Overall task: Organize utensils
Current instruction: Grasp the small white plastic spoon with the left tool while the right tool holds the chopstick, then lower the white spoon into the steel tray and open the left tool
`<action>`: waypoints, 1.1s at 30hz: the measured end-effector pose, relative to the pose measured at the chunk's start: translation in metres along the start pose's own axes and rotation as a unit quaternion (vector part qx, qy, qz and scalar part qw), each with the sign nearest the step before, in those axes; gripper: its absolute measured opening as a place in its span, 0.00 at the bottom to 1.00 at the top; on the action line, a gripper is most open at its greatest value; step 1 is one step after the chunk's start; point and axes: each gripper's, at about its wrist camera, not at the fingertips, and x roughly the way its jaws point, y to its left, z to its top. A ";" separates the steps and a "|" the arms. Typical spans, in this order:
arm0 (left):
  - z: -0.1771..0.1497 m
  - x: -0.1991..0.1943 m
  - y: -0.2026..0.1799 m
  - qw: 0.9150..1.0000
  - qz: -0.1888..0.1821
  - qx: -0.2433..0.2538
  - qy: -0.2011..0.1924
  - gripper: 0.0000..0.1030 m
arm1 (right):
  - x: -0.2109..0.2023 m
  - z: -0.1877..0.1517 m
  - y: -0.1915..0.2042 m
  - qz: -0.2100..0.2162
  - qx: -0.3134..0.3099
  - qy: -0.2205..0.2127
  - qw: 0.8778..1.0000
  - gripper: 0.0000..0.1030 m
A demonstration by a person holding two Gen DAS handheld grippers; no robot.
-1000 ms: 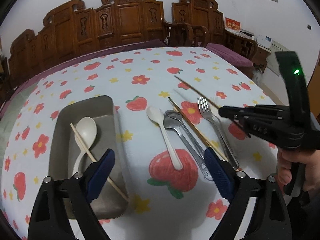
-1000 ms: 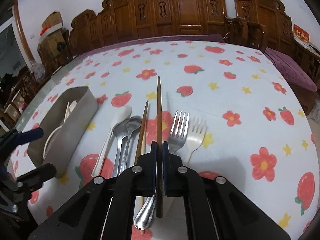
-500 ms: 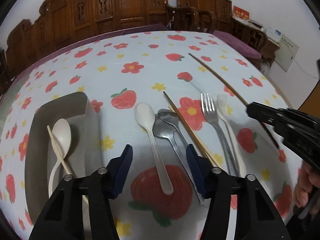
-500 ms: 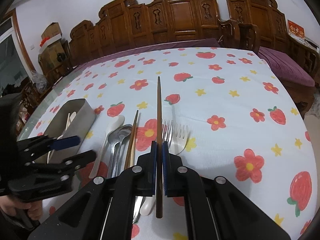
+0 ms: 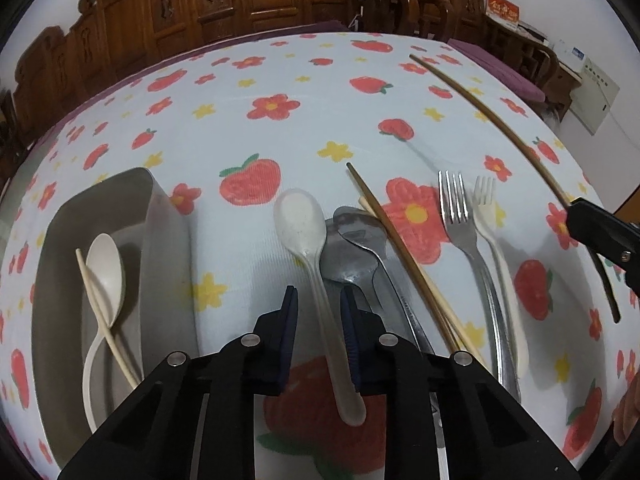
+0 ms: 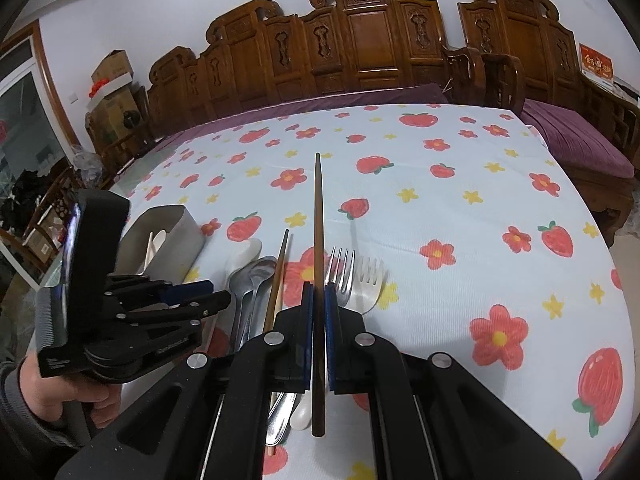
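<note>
Since a second ago, the left gripper has narrowed its wide spread and dropped low over the table, its blue pads now flanking the handle of the white plastic spoon with a gap on either side, not yet clamped. The right gripper keeps its jaws pressed tight on the dark wooden chopstick, carried above the strawberry-print tablecloth and pointing away toward the carved wooden benches.

At far left, the metal tray holds a cream spoon with a pale chopstick lying across it. Just beside the tray, on the cloth, lies the white plastic spoon, bowl away from the camera. Next come two steel spoons, overlapping, touching the white spoon's right edge. A brown chopstick lies slantwise along their right side, with a pale chopstick tip peeping from under it. Further right rest a steel fork and a white plastic fork, side by side, tines away. At far right in the left wrist view, the held chopstick arcs over the table's edge into the right gripper's black finger.
</note>
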 end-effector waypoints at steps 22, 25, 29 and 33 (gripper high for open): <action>-0.007 -0.037 0.013 0.999 -0.004 0.006 -0.048 0.07 | 0.002 -0.001 0.025 0.000 -0.029 0.000 1.000 0.06; -0.008 -0.052 0.016 0.998 -0.008 0.007 -0.061 0.07 | 0.003 -0.002 0.034 -0.001 -0.040 0.001 0.999 0.06; -0.010 -0.070 0.026 0.997 -0.013 0.007 -0.075 0.07 | 0.003 -0.003 0.045 0.003 -0.051 0.001 0.999 0.06; -0.011 -0.084 0.038 0.996 -0.015 0.004 -0.085 0.07 | 0.002 -0.004 0.061 0.006 -0.069 0.000 0.998 0.06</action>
